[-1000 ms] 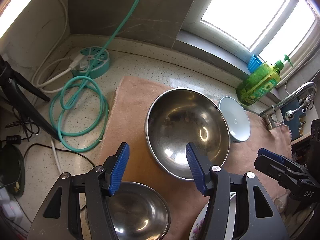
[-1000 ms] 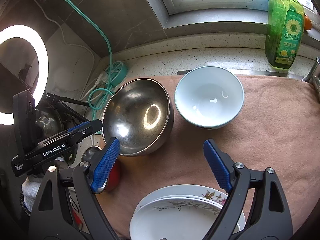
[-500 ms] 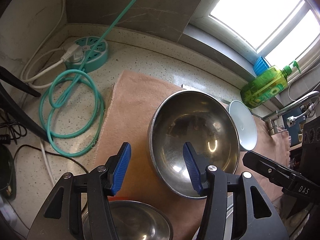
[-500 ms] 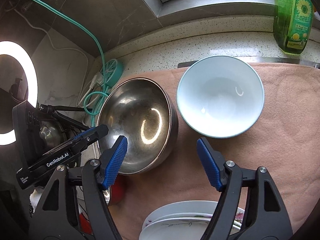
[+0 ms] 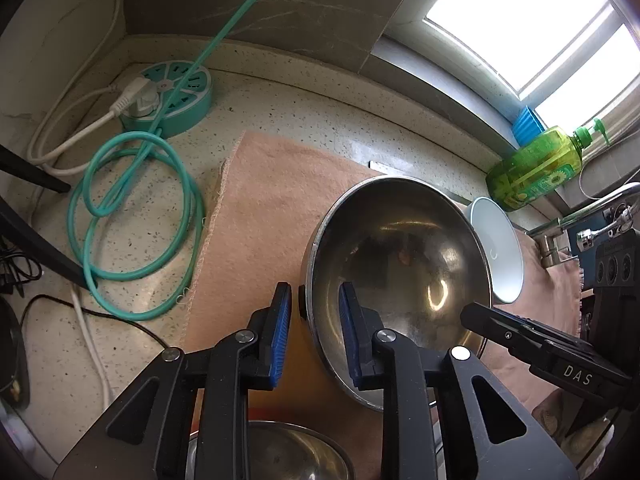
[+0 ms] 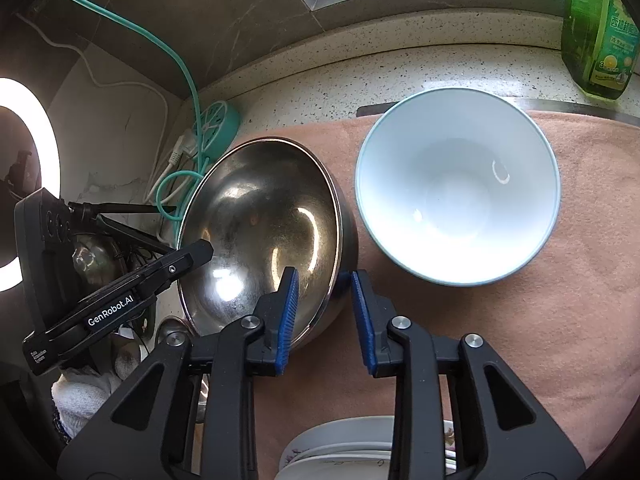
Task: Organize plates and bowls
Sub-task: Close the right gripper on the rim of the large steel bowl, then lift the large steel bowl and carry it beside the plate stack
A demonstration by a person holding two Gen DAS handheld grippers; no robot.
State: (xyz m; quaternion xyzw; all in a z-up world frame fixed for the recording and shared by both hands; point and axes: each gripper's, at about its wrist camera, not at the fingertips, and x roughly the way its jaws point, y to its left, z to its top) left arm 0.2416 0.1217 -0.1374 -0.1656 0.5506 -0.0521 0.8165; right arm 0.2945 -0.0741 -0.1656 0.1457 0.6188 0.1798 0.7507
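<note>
Speckled stone counter under a pink felt mat [image 5: 280,200]. At left, the left gripper [image 5: 312,328] has come down, its jaws closing from wide apart astride the near rim of the large round steel bowl [image 5: 400,256]. Rightward, the right gripper [image 6: 324,312] closes likewise on the opposite rim, readying a two-handed lift. Beyond its jaws sits the white ceramic bowl [image 6: 456,184].

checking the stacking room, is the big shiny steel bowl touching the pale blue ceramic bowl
Apart. The right wrist view shows a strip of pink cloth between the big steel bowl and the pale blue ceramic bowl.
</note>
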